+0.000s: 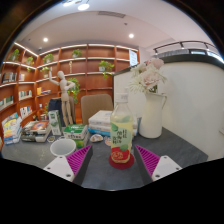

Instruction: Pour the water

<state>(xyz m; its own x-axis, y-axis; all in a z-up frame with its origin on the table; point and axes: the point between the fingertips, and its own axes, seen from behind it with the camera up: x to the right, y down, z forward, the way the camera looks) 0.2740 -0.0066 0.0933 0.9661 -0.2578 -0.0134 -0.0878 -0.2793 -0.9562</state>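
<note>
A clear plastic bottle (121, 130) with a light label stands upright on a red coaster (120, 158) on the dark grey table (110, 175). It is just ahead of my gripper (110, 163), roughly midway between the two fingers, with a wide gap on each side. The fingers' purple pads (65, 163) are spread far apart, so the gripper is open and holds nothing. A white cup (63, 148) stands on the table to the left of the bottle, close to the left finger.
A white vase with pale flowers (151, 100) stands to the right behind the bottle. Boxes and packets (100, 124) crowd the table's far side. Wooden shelves (60, 70) line the back wall. A white partition (190, 95) rises on the right.
</note>
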